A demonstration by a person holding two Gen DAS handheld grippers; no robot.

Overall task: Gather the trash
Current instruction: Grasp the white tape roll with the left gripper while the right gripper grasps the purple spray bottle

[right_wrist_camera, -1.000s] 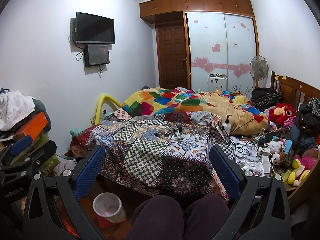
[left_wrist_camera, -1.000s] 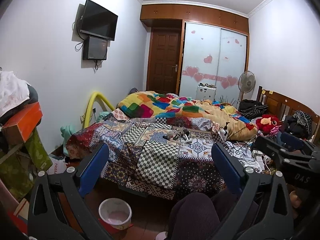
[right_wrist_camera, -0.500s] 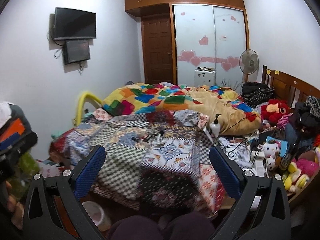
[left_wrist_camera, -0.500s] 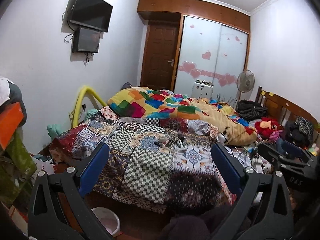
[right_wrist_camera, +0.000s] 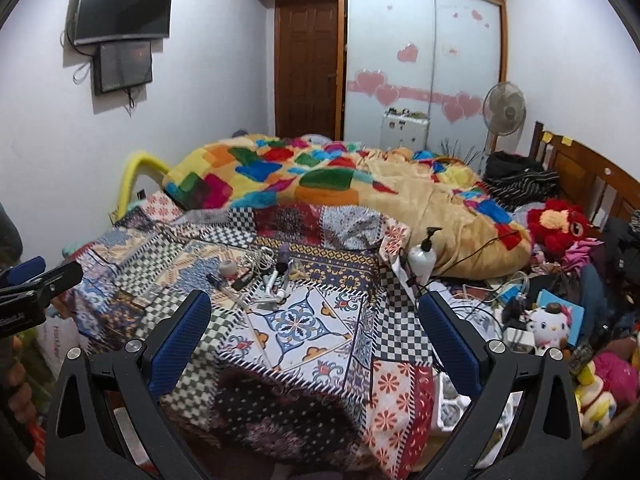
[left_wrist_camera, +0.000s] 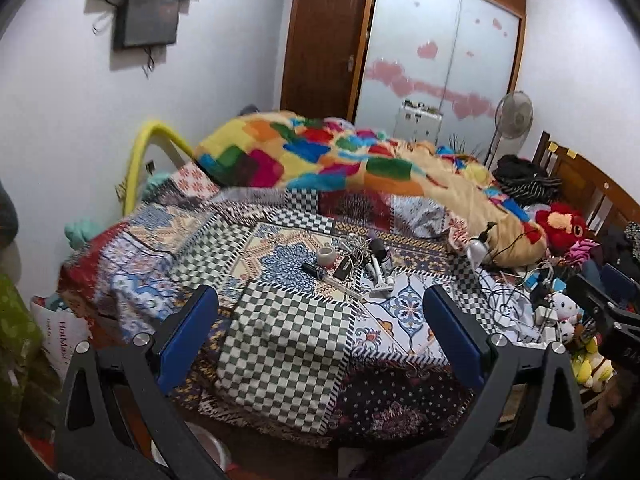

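Bedroom walls, a brown door and a bed fill the left wrist view. On the patchwork cover lies a small heap of loose things near the middle of the bed: a roll of tape, a dark pen-like stick, cords and some small tubes. Which of these counts as trash cannot be told from here. The left gripper hangs above the near edge of the bed with its jaws wide apart and nothing between them. At the lower edge of the picture, under the gripper, part of a white bin shows on the floor; its contents are hidden.

From the right wrist view, the same heap lies on the cover toward the left side of the bed, and a white pump bottle stands near the right edge, beside the bright blanket. The right gripper is also spread open and empty, above the near edge of the cover.

As a judgement, the task looks hardly begun: no piece is held, the heap is untouched, and everything is left to pick up and carry to the bin.
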